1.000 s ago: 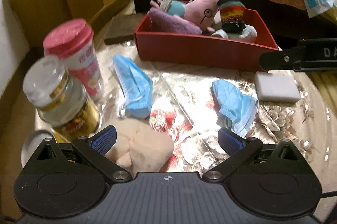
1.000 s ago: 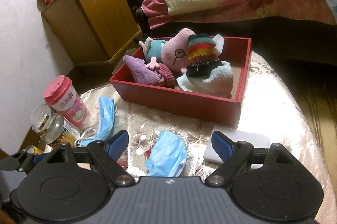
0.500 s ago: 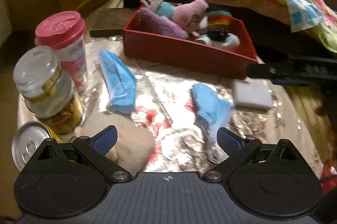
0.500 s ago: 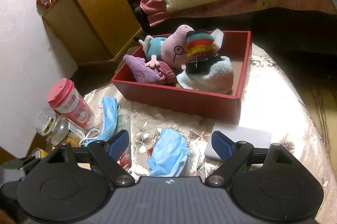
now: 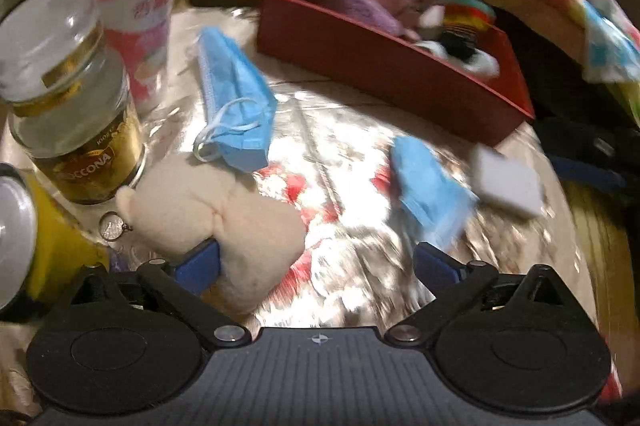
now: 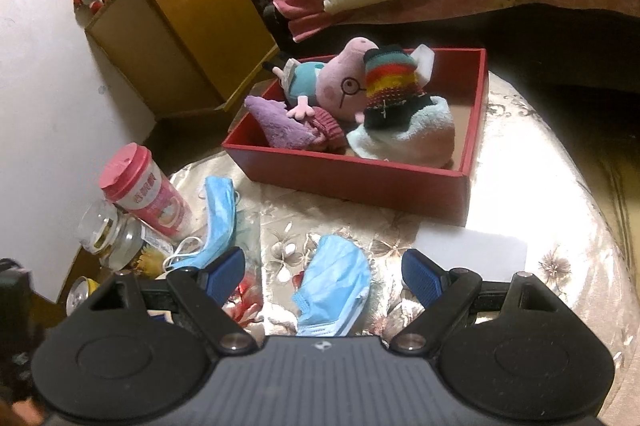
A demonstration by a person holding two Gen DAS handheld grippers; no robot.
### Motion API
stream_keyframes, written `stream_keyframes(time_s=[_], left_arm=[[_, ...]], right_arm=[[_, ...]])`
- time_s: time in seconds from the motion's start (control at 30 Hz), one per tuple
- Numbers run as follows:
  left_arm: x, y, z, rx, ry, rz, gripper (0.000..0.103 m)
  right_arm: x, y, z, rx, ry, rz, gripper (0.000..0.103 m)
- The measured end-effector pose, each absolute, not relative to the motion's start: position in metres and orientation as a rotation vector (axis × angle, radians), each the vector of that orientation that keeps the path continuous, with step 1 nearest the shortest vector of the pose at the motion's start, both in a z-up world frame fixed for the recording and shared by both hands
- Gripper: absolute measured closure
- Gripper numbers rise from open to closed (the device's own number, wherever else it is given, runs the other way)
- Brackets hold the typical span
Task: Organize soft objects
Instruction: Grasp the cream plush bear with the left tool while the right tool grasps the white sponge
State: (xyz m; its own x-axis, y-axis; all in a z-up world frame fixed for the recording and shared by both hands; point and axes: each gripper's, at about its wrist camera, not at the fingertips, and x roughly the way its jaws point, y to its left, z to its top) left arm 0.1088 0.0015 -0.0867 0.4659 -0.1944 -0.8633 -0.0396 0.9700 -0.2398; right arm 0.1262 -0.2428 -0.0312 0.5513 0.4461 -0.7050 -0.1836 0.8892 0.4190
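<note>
The left gripper (image 5: 316,262) stood with jaws spread, its left pad touching a cream plush toy (image 5: 216,214) lying beside a gold-labelled glass jar (image 5: 68,97). The right gripper (image 6: 323,272) hung unclenched and empty above a crumpled blue face mask (image 6: 334,290). Beyond sat a red rectangular box (image 6: 360,181) of soft toys.

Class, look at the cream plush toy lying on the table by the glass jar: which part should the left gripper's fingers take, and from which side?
Grip the cream plush toy across its thick rounded body, coming down from above and from the near side. The open left gripper already has one finger against it. Its small ear near the glass jar is too slight, and the jar crowds that side.
</note>
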Motion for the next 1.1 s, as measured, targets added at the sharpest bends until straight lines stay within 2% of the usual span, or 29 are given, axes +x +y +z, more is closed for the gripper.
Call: stream_keyframes(time_s=[0.17, 0.4, 0.57, 0.63, 0.67, 0.9, 1.1], left_arm=[[0.119, 0.003, -0.092, -0.332, 1.061, -0.043, 0.006], [0.083, -0.020, -0.097, -0.338, 1.198, -0.397, 0.021], [0.066, -0.017, -0.078, -0.256, 1.099, -0.303, 0.017], [0.071, -0.009, -0.069, -0.279, 1.032, -0.221, 0.006], [0.077, -0.005, -0.068, -0.295, 1.021, -0.175, 0.006], [0.120, 0.009, -0.099, -0.463, 1.112, 0.045, 0.008], [0.133, 0.027, -0.112, -0.643, 1.079, 0.244, 0.006]], right_arm=[[0.127, -0.247, -0.034, 0.322, 0.926, 0.378, 0.039], [0.125, -0.253, -0.028, 0.335, 0.909, 0.387, 0.039], [0.126, -0.253, -0.027, 0.346, 0.908, 0.386, 0.039], [0.126, -0.249, -0.029, 0.333, 0.916, 0.386, 0.039], [0.126, -0.247, -0.030, 0.329, 0.920, 0.387, 0.039], [0.129, -0.239, -0.035, 0.311, 0.936, 0.402, 0.039], [0.132, -0.242, -0.038, 0.338, 0.952, 0.400, 0.039]])
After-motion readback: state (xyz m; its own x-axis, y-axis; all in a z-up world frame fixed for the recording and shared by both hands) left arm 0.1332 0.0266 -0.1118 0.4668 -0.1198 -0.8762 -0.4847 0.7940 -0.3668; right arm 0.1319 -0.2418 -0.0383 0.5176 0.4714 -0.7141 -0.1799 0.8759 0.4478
